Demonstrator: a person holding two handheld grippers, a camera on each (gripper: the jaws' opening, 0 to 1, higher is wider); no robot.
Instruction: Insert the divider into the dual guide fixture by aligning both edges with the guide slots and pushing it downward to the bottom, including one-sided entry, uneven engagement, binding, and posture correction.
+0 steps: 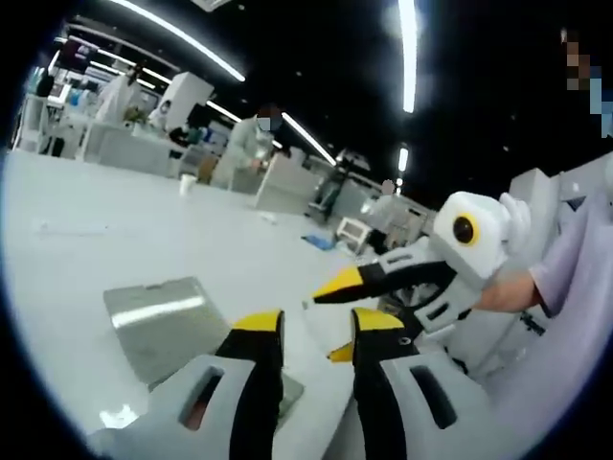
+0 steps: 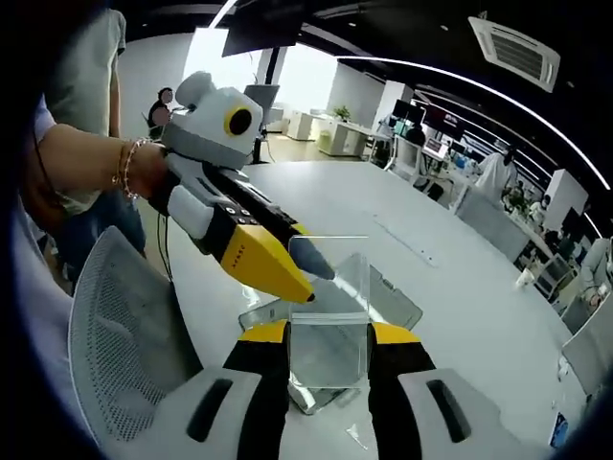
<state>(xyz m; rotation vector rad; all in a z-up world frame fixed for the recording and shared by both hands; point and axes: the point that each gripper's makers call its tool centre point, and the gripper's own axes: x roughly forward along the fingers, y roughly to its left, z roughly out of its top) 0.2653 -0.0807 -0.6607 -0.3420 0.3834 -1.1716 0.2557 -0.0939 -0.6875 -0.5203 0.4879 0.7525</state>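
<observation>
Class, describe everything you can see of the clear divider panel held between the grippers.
The divider is a thin, clear, rectangular sheet, seemingly acrylic, standing roughly upright. Its lower part sits between the right gripper's yellow-tipped jaws, which close on it. The left gripper reaches in from the left, its tip touching the upper left corner. Behind and below lies the transparent fixture on the white table.

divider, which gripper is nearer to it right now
Both touch it. The right gripper has the clear divider between its jaws; the left gripper pinches its upper left edge.
</observation>
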